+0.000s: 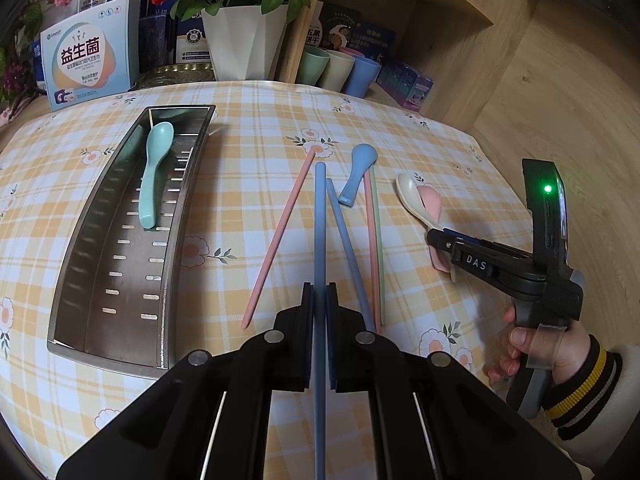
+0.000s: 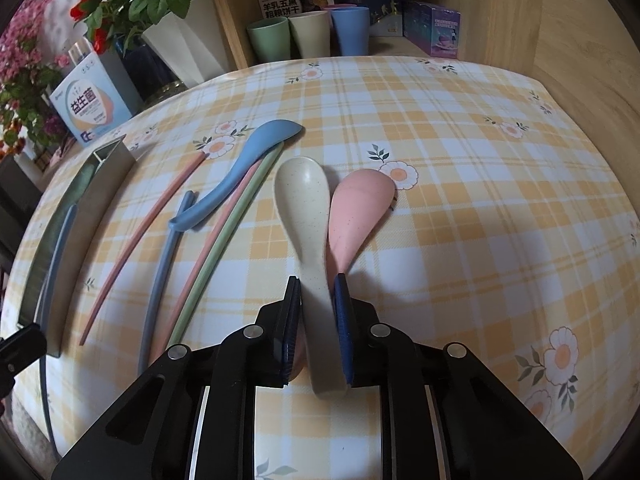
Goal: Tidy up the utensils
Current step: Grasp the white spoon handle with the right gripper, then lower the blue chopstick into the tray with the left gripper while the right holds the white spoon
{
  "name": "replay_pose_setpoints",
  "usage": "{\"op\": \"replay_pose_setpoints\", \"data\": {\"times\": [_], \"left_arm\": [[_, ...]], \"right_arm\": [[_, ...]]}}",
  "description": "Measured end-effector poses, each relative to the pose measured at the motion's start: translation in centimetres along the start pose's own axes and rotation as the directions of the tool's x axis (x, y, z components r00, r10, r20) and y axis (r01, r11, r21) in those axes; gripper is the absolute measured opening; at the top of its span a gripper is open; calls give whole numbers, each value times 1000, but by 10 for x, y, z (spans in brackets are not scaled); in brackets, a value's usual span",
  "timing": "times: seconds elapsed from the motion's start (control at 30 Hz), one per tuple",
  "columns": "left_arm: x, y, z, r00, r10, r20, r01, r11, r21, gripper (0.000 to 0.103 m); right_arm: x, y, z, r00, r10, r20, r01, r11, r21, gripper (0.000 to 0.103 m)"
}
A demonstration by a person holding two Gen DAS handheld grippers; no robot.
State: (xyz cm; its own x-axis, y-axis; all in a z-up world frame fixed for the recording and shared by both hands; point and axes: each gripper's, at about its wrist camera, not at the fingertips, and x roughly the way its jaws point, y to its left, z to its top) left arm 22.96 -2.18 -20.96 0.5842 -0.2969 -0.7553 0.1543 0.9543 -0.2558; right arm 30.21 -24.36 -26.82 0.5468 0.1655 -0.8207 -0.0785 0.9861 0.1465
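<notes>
My left gripper [image 1: 320, 288] is shut on a blue chopstick [image 1: 320, 220] that sticks out ahead of it above the checked tablecloth. A second blue chopstick [image 1: 348, 248] lies just to its right, and a pink one [image 1: 280, 236] to its left. My right gripper [image 2: 318, 292] is shut on the handle of a cream spoon [image 2: 304, 188], which lies partly over a pink spoon [image 2: 360, 208]. The right gripper [image 1: 434, 240] also shows in the left wrist view, at the table's right side. A blue spoon [image 2: 248, 160] rests across a pink and a green chopstick [image 2: 224, 236].
A long steel tray [image 1: 72, 264] at the left holds a green spoon [image 1: 156, 172]. Behind the table stand a white flower pot [image 1: 244, 40], boxes [image 1: 88, 56], and three cups [image 1: 340, 68] on a wooden shelf. A hand with a striped cuff [image 1: 580, 384] holds the right gripper.
</notes>
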Motion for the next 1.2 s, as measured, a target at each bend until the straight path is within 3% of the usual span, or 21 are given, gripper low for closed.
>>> {"op": "replay_pose_setpoints", "data": {"times": [0.23,0.53,1.2], "left_arm": [[1,-2,-2,1000,-2,-3,2,1000,5,6],[1,2,0,1000,-4,-5,4,1000,-3,6],[-16,13,11,999,-21,35,22,999,-46,6]], "right_arm": [[3,1,5,1000,-8,-18,8,1000,5,17],[-22,-3,1,994,99,47,-104,988,118,14],[-47,8,-12,981,169,98,-182,972,147,14]]}}
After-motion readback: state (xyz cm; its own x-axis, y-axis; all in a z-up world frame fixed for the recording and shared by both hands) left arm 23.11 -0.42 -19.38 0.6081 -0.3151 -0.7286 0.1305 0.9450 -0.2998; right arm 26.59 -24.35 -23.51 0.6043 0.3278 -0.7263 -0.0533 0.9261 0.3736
